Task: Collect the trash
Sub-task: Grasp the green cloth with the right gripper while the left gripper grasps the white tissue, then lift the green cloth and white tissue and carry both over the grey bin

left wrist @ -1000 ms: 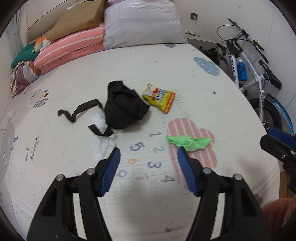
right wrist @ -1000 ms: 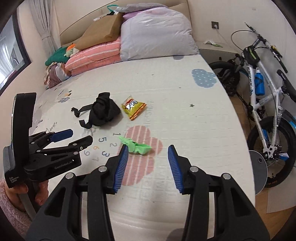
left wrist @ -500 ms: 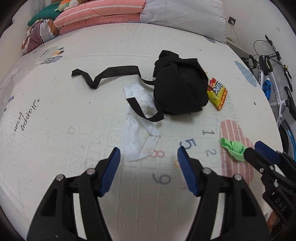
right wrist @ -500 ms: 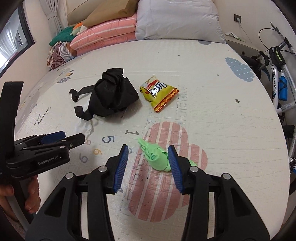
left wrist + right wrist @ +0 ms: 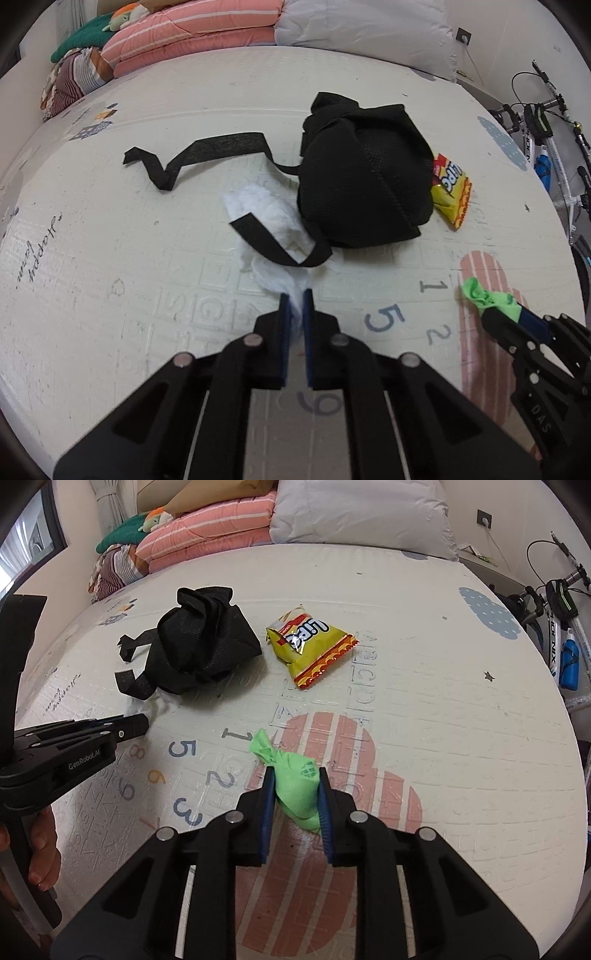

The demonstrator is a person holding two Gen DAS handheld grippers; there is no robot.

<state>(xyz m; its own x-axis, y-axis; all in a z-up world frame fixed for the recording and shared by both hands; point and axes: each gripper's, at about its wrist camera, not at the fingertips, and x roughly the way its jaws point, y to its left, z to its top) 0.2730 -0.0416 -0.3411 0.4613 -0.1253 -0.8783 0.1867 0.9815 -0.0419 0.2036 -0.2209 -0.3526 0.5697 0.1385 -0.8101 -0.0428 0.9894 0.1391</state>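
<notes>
Both grippers now pinch trash on play mat [image 5: 443, 701] beside bicycle [image 5: 561, 627].

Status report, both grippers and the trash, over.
Left gripper shut on white tissue. Right gripper shut on green wrapper. Yellow snack bag loose on mat. Black bag strap lies across the tissue.

Left tongs [image 5: 294, 301] and right tongs [image 5: 295, 786]: black frames, blue pads, silver rivets; white "GenRobot.AI" lettering; bare-skinned hand [image 5: 42, 853] on grip.
</notes>
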